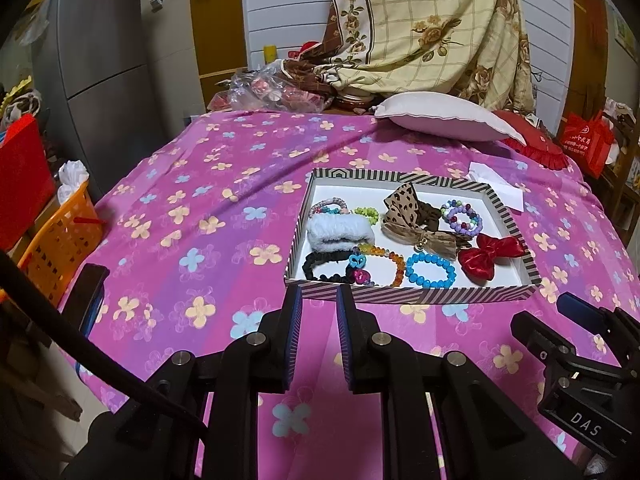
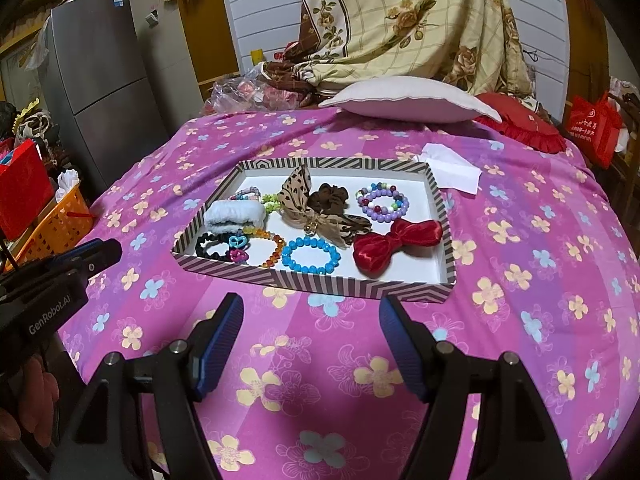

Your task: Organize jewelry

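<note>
The 2 grippers hover empty, left gripper (image 1: pixel 318 300) narrow, right gripper (image 2: pixel 312 312) wide, before the striped tray (image 2: pixel 320 278), where the light, slippery blue bracelet (image 2: pixel 311 255) likely wants pinching across its beads.

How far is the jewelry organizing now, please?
Done: bracelets, scrunchies and bows already lie together in the striped box. In hand: nothing; the left gripper and right gripper are both open and empty, short of the box. Left: no sorted groups are visible yet.
</note>
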Tool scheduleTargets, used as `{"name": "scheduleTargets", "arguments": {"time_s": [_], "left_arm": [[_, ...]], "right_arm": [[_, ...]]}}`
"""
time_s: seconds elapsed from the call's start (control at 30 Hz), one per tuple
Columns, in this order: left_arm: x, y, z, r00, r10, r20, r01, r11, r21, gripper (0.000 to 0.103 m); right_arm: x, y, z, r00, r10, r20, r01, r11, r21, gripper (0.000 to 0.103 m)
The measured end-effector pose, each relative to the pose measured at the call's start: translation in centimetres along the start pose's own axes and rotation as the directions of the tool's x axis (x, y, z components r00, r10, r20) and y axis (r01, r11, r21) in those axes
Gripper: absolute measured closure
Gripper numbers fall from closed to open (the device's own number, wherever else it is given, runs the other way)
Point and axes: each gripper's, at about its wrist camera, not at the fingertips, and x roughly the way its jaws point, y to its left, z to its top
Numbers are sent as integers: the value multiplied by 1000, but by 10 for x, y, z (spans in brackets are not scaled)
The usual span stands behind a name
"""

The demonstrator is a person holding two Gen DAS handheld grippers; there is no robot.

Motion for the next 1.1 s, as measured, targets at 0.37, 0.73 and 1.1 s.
{"name": "scheduleTargets", "arguments": {"time_s": [0.37, 0.73, 1.1], "left_arm": [[0, 0, 0, 1000, 0, 0, 0, 1000, 1, 77], [2, 1, -1, 1000, 1, 0, -1, 1000, 4, 76], [9, 3, 1, 1000, -2, 6, 2, 1000, 14, 72]], "right_arm": [[3, -1, -3, 1000, 3, -7, -3, 1000, -3, 29], [5, 1, -3, 1000, 3, -13, -3, 1000, -4, 29], [6, -17, 0, 1000, -5, -10, 6, 1000, 14, 29]]}}
